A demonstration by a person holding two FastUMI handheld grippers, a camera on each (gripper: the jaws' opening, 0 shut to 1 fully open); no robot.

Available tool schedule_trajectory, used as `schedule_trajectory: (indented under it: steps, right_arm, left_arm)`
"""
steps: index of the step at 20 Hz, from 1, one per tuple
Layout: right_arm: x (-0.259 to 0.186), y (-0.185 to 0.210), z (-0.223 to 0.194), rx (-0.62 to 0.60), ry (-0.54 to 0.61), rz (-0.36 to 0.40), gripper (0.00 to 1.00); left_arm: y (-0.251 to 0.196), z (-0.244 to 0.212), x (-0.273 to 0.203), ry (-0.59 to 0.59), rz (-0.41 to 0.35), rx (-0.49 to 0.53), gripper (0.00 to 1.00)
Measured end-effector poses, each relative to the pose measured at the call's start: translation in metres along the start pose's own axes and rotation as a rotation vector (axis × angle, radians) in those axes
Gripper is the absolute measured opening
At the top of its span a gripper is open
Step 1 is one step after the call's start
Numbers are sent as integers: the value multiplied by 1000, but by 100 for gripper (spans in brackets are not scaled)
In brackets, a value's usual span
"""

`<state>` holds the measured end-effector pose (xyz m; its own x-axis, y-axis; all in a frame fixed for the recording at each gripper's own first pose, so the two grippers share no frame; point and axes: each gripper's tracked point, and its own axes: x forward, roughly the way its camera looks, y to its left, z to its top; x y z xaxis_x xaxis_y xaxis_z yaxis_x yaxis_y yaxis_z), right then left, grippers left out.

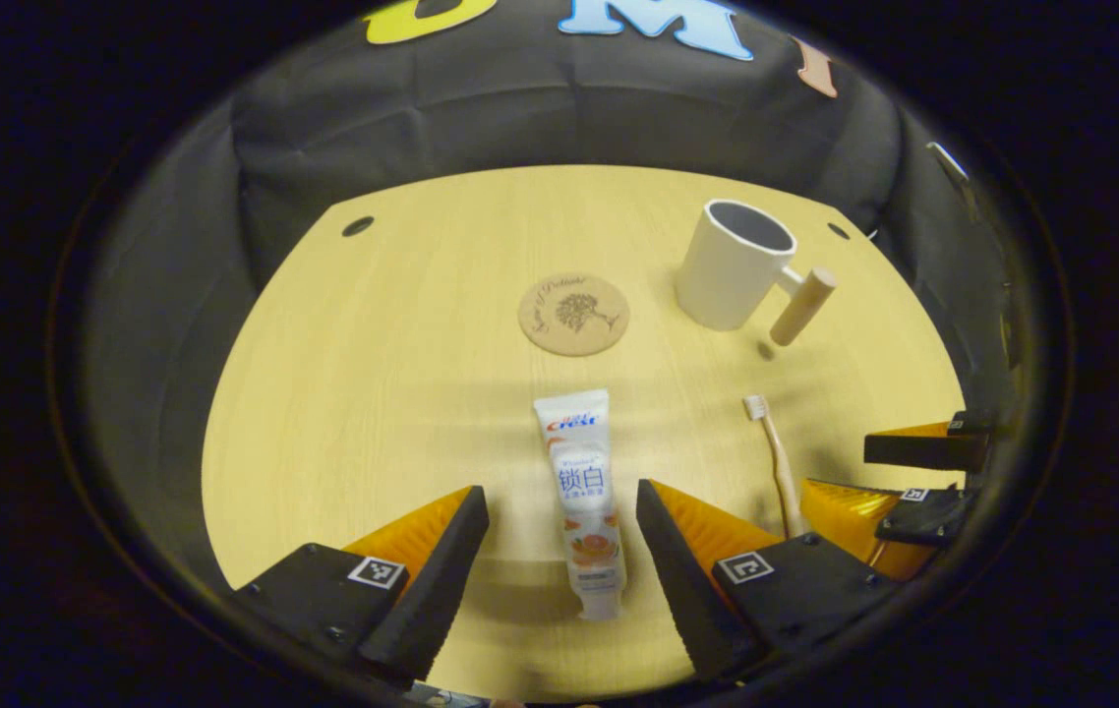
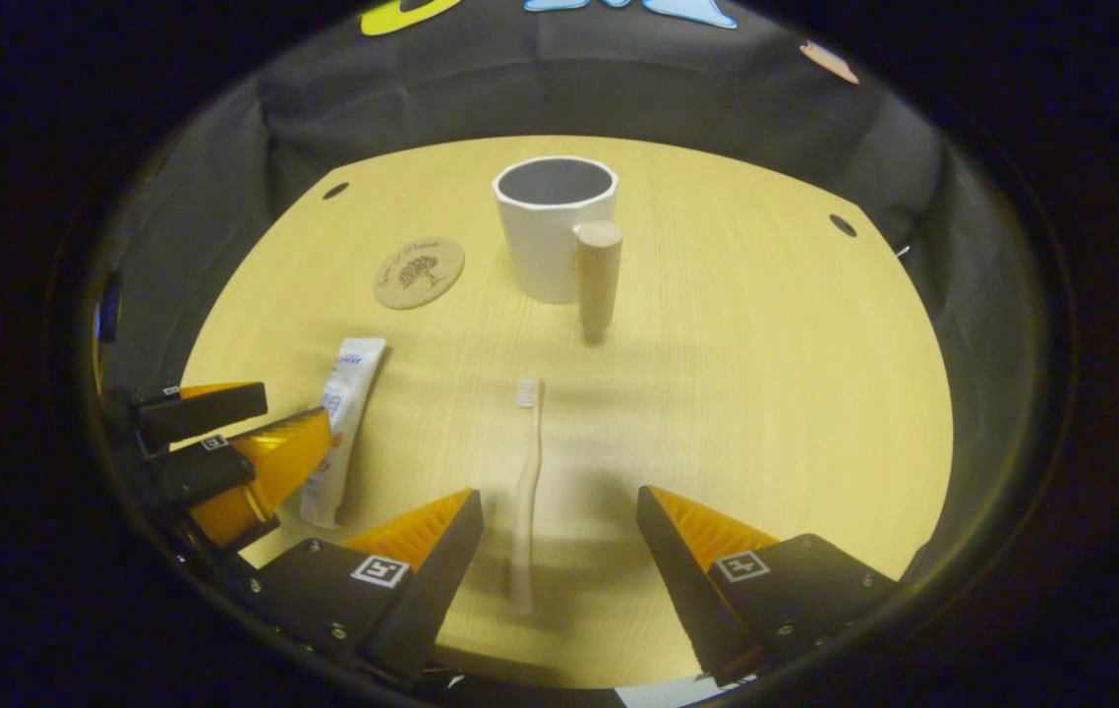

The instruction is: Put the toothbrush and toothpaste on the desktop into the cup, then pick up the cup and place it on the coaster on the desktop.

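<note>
A white toothpaste tube (image 1: 584, 497) lies flat on the pale wooden desktop (image 1: 392, 374), right between the spread fingers of my left gripper (image 1: 561, 506), which is open above it. A beige toothbrush (image 2: 526, 492) lies bristles away from me, between the fingers of my open right gripper (image 2: 559, 506). The white cup (image 2: 555, 226) with a wooden peg handle (image 2: 598, 270) stands upright farther back, empty. A round cork coaster (image 2: 419, 272) lies to the cup's left. In the left gripper view the cup (image 1: 732, 264), coaster (image 1: 573, 314) and toothbrush (image 1: 778, 462) also appear.
Small dark holes (image 2: 842, 225) mark the desktop's far corners. Black cloth walls close in the back and sides. The other gripper shows at the right edge (image 1: 923, 482) of the left gripper view and the left edge (image 2: 225, 452) of the right gripper view.
</note>
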<state>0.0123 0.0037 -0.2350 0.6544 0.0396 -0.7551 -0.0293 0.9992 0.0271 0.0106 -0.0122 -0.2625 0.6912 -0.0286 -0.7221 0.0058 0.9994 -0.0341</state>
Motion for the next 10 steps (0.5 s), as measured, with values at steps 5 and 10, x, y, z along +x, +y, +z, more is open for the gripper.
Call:
schedule_trajectory:
  steps: [5, 10]
  right_arm:
    - [17, 4, -5, -8, 53, -3, 96]
    - [31, 5, -11, -18, 118, -20, 96]
  left_arm:
    - [4, -17, 22, 71, 16, -21, 100]
    - [6, -25, 33, 112, 23, -32, 100]
